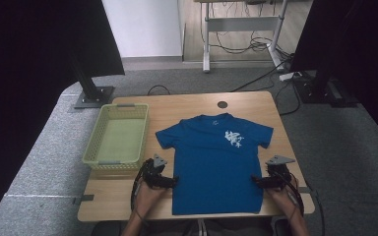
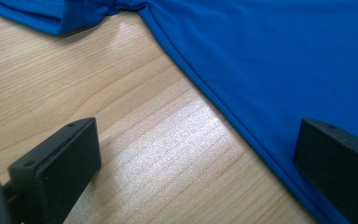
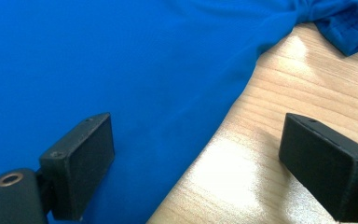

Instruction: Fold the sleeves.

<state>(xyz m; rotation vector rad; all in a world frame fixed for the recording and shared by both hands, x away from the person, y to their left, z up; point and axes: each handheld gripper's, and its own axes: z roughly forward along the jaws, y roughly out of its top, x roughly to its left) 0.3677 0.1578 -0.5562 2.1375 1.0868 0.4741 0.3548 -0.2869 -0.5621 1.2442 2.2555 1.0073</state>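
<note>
Blue T-shirt [image 1: 216, 164] spread flat, front up, on the wooden tabletop [image 1: 187, 105], collar at the far side, hem toward the near edge; white print [image 1: 234, 138] on the chest, too small to read. Yellow-green basket [image 1: 117, 140] just beside the shirt's left sleeve, apart from it, nothing visible inside. Round dark grommet [image 1: 222, 104] in the tabletop beyond the collar.

Left gripper [image 1: 170, 182] at the shirt's left side seam, low on the body, fingers pointing inward at the cloth edge. Seen in the left gripper view: fingers [image 2: 60, 172] spread wide, one over bare wood, the other over the blue fabric, the seam edge running between them; nothing pinched. Far fingertip cut off by the frame edge, so contact with the cloth hard to judge.

Right gripper [image 1: 257, 181] mirrored at the right side seam. Seen in the right gripper view: fingers [image 3: 81, 163] wide apart, one above the shirt, the other above wood, the curved shirt edge between them, not clamped. Whether the fingers rest on the surface or hover cannot be told.

Hands and forearms cut off at the bottom of the high view, cables looping round each gripper. Shirt's hem near the tabletop's front edge. Room corners dark, details lost.
</note>
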